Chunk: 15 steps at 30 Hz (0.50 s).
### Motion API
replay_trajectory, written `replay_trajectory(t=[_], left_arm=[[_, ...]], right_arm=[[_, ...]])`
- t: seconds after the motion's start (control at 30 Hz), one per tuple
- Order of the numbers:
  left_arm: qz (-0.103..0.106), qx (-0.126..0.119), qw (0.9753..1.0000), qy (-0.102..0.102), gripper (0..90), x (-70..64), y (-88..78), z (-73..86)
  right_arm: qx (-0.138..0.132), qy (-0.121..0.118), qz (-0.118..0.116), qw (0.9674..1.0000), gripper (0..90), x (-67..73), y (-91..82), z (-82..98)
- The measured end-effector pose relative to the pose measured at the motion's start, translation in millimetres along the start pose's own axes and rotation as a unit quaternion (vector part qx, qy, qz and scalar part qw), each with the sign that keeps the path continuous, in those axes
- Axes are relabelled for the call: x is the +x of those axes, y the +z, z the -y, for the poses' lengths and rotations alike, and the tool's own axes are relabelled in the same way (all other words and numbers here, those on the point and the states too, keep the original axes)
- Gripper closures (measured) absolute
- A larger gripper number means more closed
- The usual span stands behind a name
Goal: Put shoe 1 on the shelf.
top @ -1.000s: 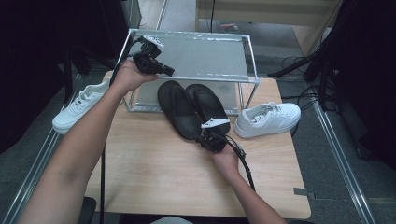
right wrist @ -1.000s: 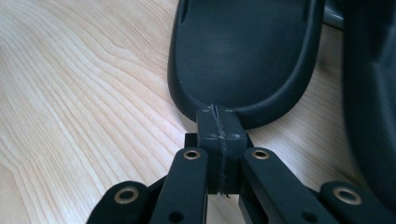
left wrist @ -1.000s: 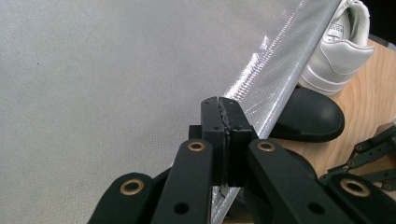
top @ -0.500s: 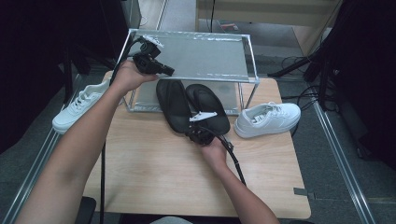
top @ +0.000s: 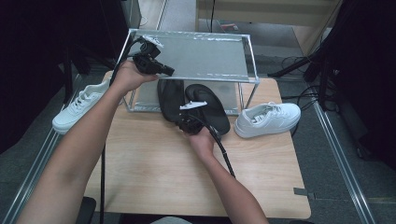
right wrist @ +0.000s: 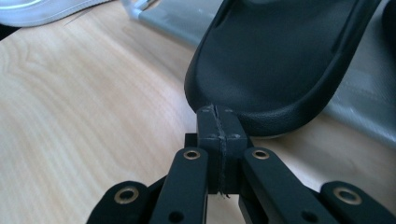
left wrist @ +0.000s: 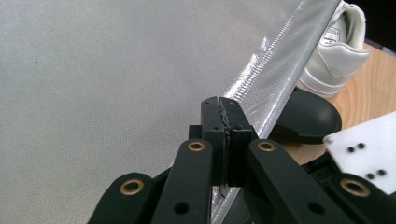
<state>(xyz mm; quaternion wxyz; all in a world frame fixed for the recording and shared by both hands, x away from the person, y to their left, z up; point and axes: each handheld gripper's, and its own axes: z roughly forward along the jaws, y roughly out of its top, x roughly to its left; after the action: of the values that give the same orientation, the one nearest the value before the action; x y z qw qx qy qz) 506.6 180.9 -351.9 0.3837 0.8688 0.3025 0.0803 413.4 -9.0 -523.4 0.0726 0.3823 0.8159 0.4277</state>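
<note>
The left black slipper (top: 171,99) lies on the table (top: 154,177) with its toe tucked under the wire shelf (top: 196,56) and its heel toward the person, long axis running away from them. Its twin, the right black slipper (top: 211,106), lies just beside it. The right claw (top: 183,122) sits at the near heel end, its jaws pressed together on nothing, and in the right gripper view the heel rim (right wrist: 261,112) lies directly ahead of the tips, touching or nearly so. This hand is the nearer one. The left claw (top: 169,71), also clamped empty, hangs above the shelf's front-left corner. One white sneaker (top: 267,119) rests right of the slippers, another white sneaker (top: 80,106) at the table's left edge.
</note>
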Motion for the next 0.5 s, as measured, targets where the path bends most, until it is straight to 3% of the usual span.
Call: replay_trajectory(t=[0.33, 0.5], left_arm=[[-0.008, 0.003, 1.0000, 0.004, 90.0, -2.6, -0.3, -0.2], [0.002, -0.015, 0.9998, -0.010, 90.0, 0.4, -0.2, 4.5]], right_arm=[[-0.004, 0.007, 0.010, 0.9999, 90.0, 2.4, 26.1, -17.9], [-0.003, 0.010, 0.013, 0.9999, 90.0, 2.1, 36.3, -22.8]])
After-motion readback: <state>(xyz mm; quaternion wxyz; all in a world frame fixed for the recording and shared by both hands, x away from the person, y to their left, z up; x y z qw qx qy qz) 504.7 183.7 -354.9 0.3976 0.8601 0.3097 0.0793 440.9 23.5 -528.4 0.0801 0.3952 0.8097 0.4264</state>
